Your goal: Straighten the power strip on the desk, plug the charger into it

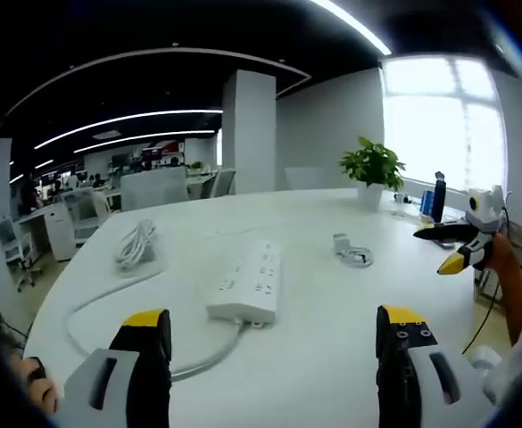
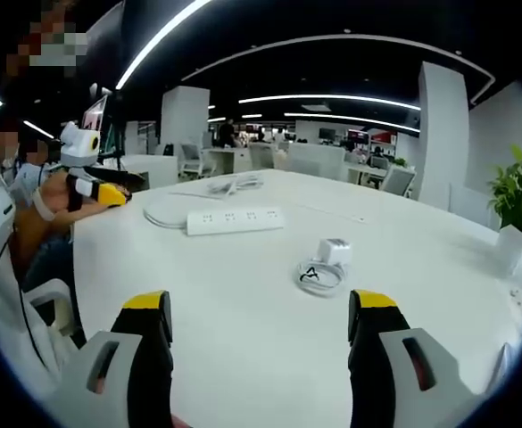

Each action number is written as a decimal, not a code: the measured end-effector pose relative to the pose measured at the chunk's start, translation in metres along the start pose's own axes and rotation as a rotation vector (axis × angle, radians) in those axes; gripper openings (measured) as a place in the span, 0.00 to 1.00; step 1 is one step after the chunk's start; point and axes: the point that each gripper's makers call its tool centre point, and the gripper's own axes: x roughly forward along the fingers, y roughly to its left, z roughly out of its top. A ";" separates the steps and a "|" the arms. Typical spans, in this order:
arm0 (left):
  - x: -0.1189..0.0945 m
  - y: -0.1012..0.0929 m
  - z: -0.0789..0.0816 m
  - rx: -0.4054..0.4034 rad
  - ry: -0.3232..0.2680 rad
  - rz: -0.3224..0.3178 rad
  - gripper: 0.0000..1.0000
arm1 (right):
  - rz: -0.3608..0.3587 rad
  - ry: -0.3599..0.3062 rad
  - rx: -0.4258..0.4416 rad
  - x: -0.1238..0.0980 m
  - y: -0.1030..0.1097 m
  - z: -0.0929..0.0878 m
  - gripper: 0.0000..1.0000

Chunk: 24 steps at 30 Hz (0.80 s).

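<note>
A white power strip (image 1: pixel 245 283) (image 2: pixel 235 219) lies at a slant on the white desk (image 1: pixel 305 232), its cable (image 1: pixel 100 299) looping off to a coiled bundle (image 1: pixel 136 243). A white charger (image 2: pixel 333 251) (image 1: pixel 341 243) with a coiled cable (image 2: pixel 316 275) (image 1: pixel 359 258) rests further along the desk, apart from the strip. My left gripper (image 1: pixel 273 334) hovers open over the near desk edge, short of the strip. Above the desk, my right gripper (image 2: pixel 259 318) is open and nearest the charger. It also shows at the right of the left gripper view (image 1: pixel 448 247), and the left one at the left of the right gripper view (image 2: pixel 118 187).
A potted plant (image 1: pixel 373 169) (image 2: pixel 519 201) stands at the desk's window side, with a dark bottle (image 1: pixel 438 198) near it. Office chairs, desks and a white pillar (image 1: pixel 248 132) fill the room behind. A person's sleeve (image 2: pixel 42 209) is at the left desk edge.
</note>
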 end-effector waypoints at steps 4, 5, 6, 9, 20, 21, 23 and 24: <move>0.004 -0.005 0.000 0.000 0.006 -0.024 0.96 | 0.004 -0.004 0.004 0.003 -0.001 0.000 0.80; 0.027 0.000 0.005 0.000 0.010 -0.026 0.96 | 0.004 -0.004 0.006 0.004 -0.001 0.000 0.80; 0.035 0.001 0.006 0.001 0.013 -0.030 0.96 | 0.005 -0.005 0.009 0.005 -0.002 -0.001 0.80; 0.055 0.004 0.008 0.000 0.024 -0.046 0.96 | 0.009 -0.003 0.015 0.008 -0.001 -0.003 0.80; 0.124 0.011 0.005 0.018 0.109 -0.066 0.95 | 0.019 0.004 0.036 0.017 -0.003 -0.010 0.79; 0.130 0.012 0.003 0.024 0.122 -0.064 0.95 | 0.019 0.005 0.038 0.018 -0.004 -0.011 0.79; 0.138 0.015 0.001 0.039 0.140 -0.058 0.95 | 0.020 0.006 0.043 0.019 -0.004 -0.012 0.79; 0.144 0.018 -0.001 0.042 0.154 -0.054 0.95 | 0.020 0.007 0.044 0.020 -0.004 -0.012 0.79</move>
